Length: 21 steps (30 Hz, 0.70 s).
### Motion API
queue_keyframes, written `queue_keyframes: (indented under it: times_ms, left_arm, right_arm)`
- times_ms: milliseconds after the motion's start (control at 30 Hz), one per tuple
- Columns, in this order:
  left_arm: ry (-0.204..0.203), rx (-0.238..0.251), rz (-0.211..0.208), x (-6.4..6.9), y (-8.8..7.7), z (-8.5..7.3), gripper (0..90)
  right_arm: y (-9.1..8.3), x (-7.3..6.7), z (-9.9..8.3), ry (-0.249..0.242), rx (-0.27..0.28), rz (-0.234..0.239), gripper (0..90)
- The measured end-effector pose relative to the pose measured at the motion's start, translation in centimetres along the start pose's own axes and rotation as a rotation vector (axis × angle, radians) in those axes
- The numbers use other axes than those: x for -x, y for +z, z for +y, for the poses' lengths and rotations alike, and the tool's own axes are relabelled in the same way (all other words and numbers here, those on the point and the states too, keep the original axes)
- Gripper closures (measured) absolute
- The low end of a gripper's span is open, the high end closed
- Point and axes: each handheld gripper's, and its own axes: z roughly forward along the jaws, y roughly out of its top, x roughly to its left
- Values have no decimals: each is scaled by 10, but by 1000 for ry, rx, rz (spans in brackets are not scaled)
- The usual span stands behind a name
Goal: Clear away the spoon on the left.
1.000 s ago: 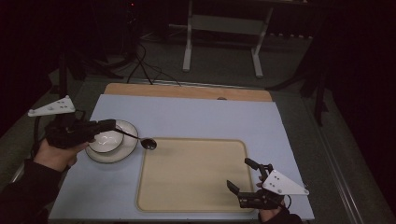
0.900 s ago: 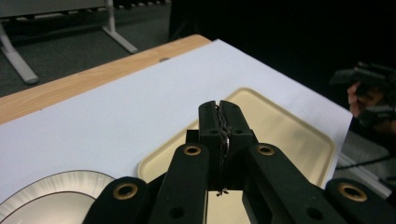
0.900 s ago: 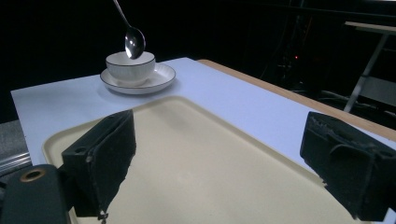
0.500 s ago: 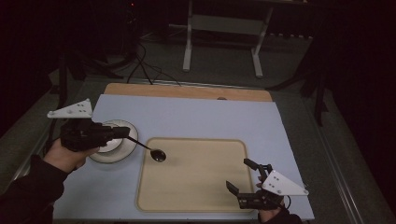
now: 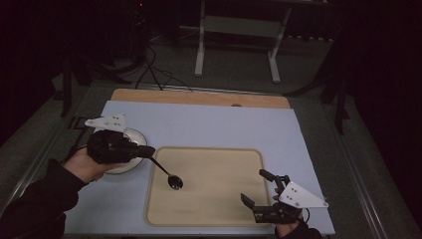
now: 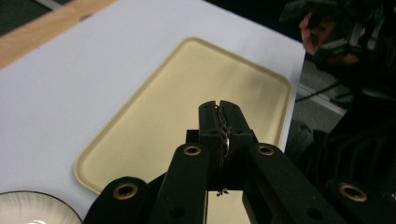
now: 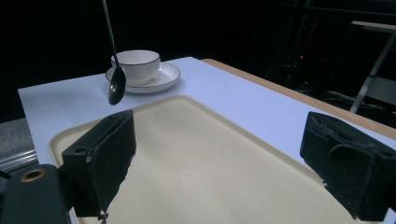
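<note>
My left gripper is shut on the handle of a dark metal spoon. The spoon slants down to the right, its bowl over the left part of the beige tray. In the left gripper view the jaws are pressed together on the thin handle above the tray. A white cup on its saucer stands left of the tray, partly hidden under my left hand in the high view. My right gripper stands open at the tray's near right corner, nothing between its pads.
The tray lies on a light blue mat over a wooden table. A metal stand and cables are on the floor beyond the table. The saucer's rim shows at the lower left of the left gripper view.
My left gripper has carried the spoon to the right, from above the cup to over the tray's left part. The right gripper has stayed put.
</note>
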Motion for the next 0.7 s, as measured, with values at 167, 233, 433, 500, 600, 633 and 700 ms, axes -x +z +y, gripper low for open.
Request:
queue_keyframes:
  times_ms: [167, 233, 433, 500, 600, 633, 700]
  left_arm:
    - [21, -72, -29, 0, 13, 3, 900]
    - [30, -100, -49, 1, 18, 4, 900]
    - [72, -191, -81, 4, 38, 7, 900]
    - [70, -213, -98, 5, 45, 8, 900]
    - [75, -247, -110, 6, 55, 9, 900]
    - [78, -257, -112, 5, 58, 9, 900]
    - [80, -278, -125, 4, 65, 9, 900]
  right_arm:
    - [1, 0, 0, 2, -2, 4, 107]
    - [1, 0, 0, 1, -2, 5, 107]
    - [2, 1, 0, 2, -6, 9, 107]
    - [1, 1, 0, 2, -5, 10, 107]
    - [1, 1, 0, 3, -3, 10, 107]
    - [1, 1, 0, 3, -3, 10, 107]
    - [1, 1, 0, 7, -5, 10, 107]
